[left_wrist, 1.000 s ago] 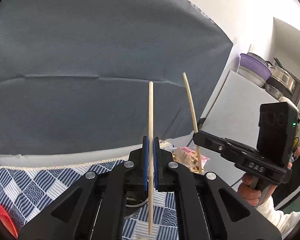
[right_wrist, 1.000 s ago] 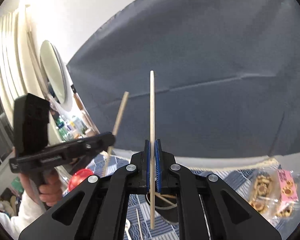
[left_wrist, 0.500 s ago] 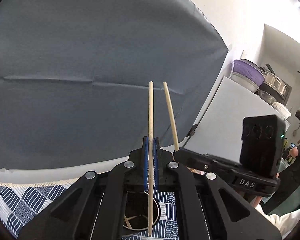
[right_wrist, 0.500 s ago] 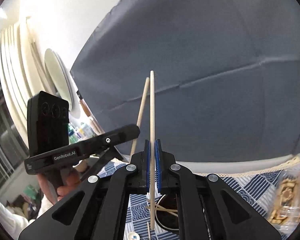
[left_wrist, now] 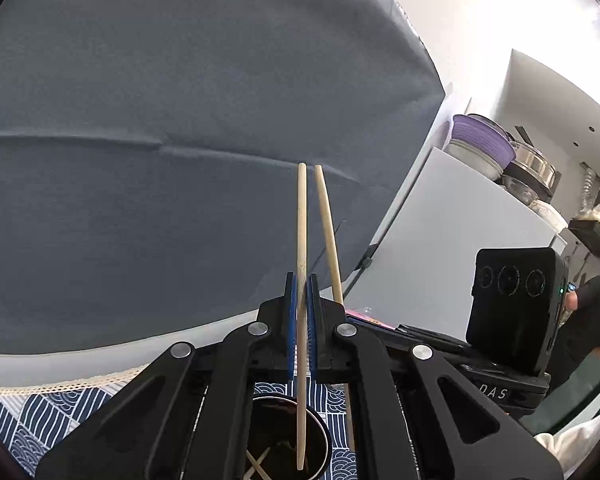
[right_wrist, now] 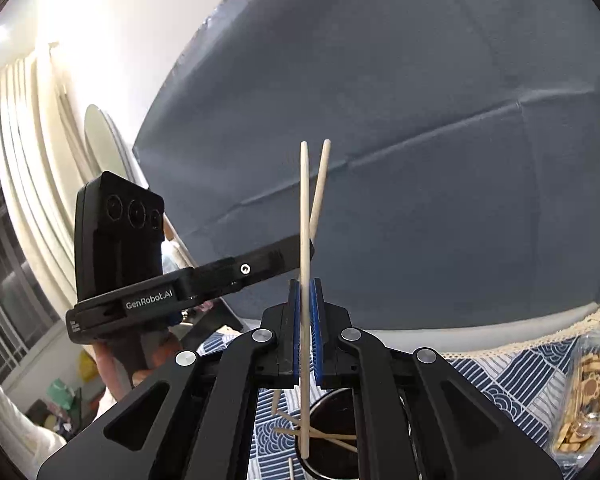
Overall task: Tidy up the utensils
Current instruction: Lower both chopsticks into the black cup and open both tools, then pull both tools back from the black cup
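In the left wrist view my left gripper (left_wrist: pixel 301 282) is shut on an upright wooden chopstick (left_wrist: pixel 301 220). Its lower tip hangs inside a dark round cup (left_wrist: pixel 320 432) that holds other sticks. The second chopstick (left_wrist: pixel 327 232) stands just to the right, leaning slightly; the right gripper's black body (left_wrist: pixel 512 312) is beyond it. In the right wrist view my right gripper (right_wrist: pixel 306 286) is shut on its own upright chopstick (right_wrist: pixel 305 208), whose tip dips into the cup (right_wrist: pixel 340 408) among several crossed sticks. The left gripper's body (right_wrist: pixel 204 280) reaches in from the left, its chopstick (right_wrist: pixel 321 180) crossing behind mine.
A blue and white patterned tablecloth (left_wrist: pixel 40 420) covers the table, backed by a grey cloth screen (left_wrist: pixel 180 120). A bag of snacks (right_wrist: pixel 584 392) lies at the right. A hand (right_wrist: pixel 116 368) holds the left gripper. Purple bowls (left_wrist: pixel 484 144) top a white cabinet; a person in black (left_wrist: pixel 592 320) stands far right.
Both grippers have sunk and come together. The two chopsticks, apart a second ago, now stand side by side, and the dark cup has come into view beneath their tips.
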Demonstrator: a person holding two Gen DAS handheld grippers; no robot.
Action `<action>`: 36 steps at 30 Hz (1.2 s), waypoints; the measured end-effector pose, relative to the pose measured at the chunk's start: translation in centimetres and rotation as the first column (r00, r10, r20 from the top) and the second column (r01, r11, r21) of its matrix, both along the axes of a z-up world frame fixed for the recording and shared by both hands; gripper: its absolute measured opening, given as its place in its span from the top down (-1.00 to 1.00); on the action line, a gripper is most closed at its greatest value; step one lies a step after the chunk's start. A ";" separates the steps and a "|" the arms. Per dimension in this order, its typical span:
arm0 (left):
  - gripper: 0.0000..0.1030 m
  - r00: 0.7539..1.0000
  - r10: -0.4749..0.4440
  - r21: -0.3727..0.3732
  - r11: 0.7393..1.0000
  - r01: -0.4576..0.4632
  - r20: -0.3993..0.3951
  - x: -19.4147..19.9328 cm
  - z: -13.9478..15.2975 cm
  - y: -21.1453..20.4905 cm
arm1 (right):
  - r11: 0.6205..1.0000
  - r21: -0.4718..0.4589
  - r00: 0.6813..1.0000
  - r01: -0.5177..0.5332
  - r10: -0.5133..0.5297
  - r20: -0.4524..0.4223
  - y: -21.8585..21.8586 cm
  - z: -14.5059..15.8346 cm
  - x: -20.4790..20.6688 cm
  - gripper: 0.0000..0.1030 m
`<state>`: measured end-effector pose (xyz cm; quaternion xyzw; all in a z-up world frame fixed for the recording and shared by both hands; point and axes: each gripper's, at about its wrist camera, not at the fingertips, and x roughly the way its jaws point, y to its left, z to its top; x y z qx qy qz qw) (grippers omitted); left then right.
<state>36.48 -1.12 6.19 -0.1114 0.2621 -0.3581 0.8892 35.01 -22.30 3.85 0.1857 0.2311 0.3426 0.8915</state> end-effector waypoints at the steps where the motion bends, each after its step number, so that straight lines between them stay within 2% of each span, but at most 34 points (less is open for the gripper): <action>1: 0.90 1.000 -0.001 -0.005 1.000 0.001 -0.002 0.3 -0.4 -0.1 | 1.000 0.001 1.000 0.006 -0.006 -0.003 -0.1 -0.3 0.1 0.90; 4: 0.90 1.000 0.001 -0.025 1.000 -0.001 -0.007 0.8 -1.3 0.0 | 1.000 0.006 1.000 0.026 -0.026 -0.015 -0.2 -1.1 0.4 0.90; 7: 0.90 1.000 0.006 0.001 1.000 -0.006 -0.028 1.3 -2.6 -0.4 | 0.999 0.014 0.999 0.046 -0.045 -0.030 -0.5 -2.2 0.6 0.90; 12: 0.90 0.996 -0.018 -0.026 1.000 0.015 -0.083 1.7 -4.4 -0.5 | 0.998 0.004 0.996 0.062 -0.061 -0.069 -0.3 -4.0 1.1 0.90; 20: 0.90 0.996 -0.001 0.058 0.998 0.006 -0.087 0.6 -5.5 -1.5 | 0.995 -0.080 0.989 0.060 -0.070 -0.130 0.6 -6.0 0.3 0.90; 27: 0.90 0.998 0.027 0.128 0.992 -0.019 -0.057 -0.8 -5.4 -1.5 | 0.984 -0.176 0.991 0.026 -0.048 -0.124 1.5 -5.9 -1.3 0.90; 34: 0.90 0.998 0.064 0.197 0.979 -0.059 -0.018 -3.5 -4.5 -1.4 | 0.974 -0.226 0.988 -0.007 -0.029 -0.155 1.5 -5.9 -3.3 0.83; 35: 0.82 0.998 0.064 0.205 0.977 -0.060 -0.016 -3.7 -4.3 -1.5 | 0.972 -0.235 0.987 -0.004 -0.034 -0.156 1.3 -5.9 -3.5 0.83; 36: 0.60 0.998 0.064 0.217 0.974 -0.059 -0.014 -4.1 -4.1 -1.7 | 0.971 -0.241 0.987 -0.004 -0.035 -0.158 1.1 -5.8 -3.8 0.83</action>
